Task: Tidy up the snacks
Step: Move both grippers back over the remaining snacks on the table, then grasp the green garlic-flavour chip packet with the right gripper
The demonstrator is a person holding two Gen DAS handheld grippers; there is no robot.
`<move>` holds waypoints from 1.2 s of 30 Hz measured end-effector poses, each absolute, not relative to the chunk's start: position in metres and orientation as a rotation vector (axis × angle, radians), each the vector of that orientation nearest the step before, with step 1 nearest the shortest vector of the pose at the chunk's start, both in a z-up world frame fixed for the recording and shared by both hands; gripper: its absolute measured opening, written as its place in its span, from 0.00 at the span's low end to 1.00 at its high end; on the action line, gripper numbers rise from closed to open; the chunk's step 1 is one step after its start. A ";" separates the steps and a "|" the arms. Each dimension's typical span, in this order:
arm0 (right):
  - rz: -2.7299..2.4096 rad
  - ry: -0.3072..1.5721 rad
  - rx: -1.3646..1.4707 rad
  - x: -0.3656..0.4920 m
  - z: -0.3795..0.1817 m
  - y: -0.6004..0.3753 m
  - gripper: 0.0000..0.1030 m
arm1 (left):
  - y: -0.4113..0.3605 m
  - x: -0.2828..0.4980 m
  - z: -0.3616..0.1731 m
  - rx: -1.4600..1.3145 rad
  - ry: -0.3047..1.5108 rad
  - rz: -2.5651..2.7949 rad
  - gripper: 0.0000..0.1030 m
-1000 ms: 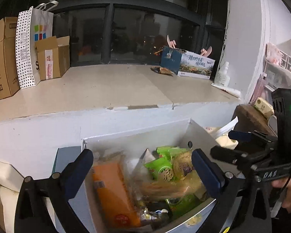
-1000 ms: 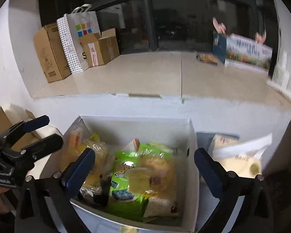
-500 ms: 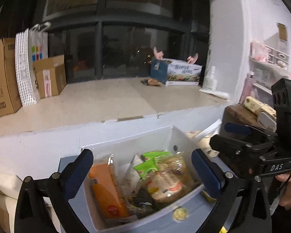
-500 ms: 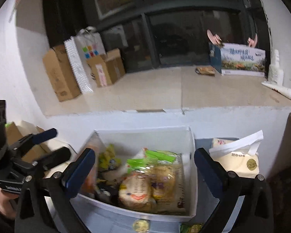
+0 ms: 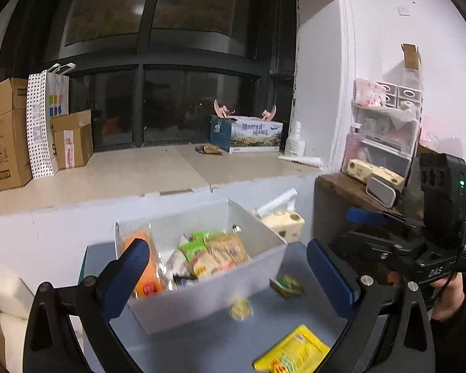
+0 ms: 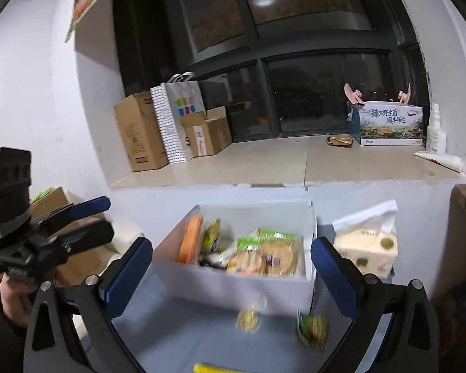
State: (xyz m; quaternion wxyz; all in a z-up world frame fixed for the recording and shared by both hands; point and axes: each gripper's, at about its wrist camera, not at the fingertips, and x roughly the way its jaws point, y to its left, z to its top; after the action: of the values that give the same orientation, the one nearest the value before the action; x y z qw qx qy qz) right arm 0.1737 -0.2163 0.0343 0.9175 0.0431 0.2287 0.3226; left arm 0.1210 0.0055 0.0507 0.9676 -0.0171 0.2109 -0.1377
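A white box [image 5: 220, 289] [image 6: 242, 289] full of snack packets stands on a grey-blue table [image 5: 202, 348] [image 6: 186, 342]. In front of it lie a small round yellow snack [image 5: 240, 309] [image 6: 248, 320], a small green packet [image 5: 285, 286] [image 6: 312, 329] and a yellow packet [image 5: 295, 354] [image 6: 211, 368]. My left gripper [image 5: 230, 275] is open and empty, back from the box. My right gripper [image 6: 233, 276] is open and empty too; it also shows in the left wrist view [image 5: 376, 233].
A tissue pack [image 6: 366, 245] [image 5: 282, 220] stands right of the box. Behind is a wide stone sill [image 6: 295, 161] with cardboard boxes [image 6: 139, 130], a paper bag [image 6: 177, 118] and a printed carton [image 6: 388, 124]. A dark side table [image 5: 341, 195] is on the right.
Both grippers have pulled back and up from the box, which now looks smaller. The table in front of it, with the loose snacks, has come into view.
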 end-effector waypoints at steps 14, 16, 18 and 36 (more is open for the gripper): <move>0.562 0.542 0.074 0.059 -0.030 -0.278 1.00 | 0.002 0.042 -0.017 -0.173 0.551 -0.309 1.00; 0.543 0.555 0.051 0.054 -0.035 -0.282 1.00 | 0.002 0.041 -0.021 -0.192 0.568 -0.312 1.00; 0.547 0.565 0.055 0.053 -0.037 -0.284 1.00 | 0.002 0.039 -0.025 -0.193 0.575 -0.305 1.00; 0.544 0.632 0.009 0.085 -0.062 -0.267 1.00 | -0.001 0.032 -0.037 -0.171 0.604 -0.320 1.00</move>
State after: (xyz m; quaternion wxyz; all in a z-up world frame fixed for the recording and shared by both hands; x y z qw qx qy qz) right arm 0.0851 -0.2669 -0.0623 0.9143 0.0042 0.3071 0.2641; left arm 0.0324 -0.0010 -0.0369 0.9386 -0.0839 0.2957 -0.1567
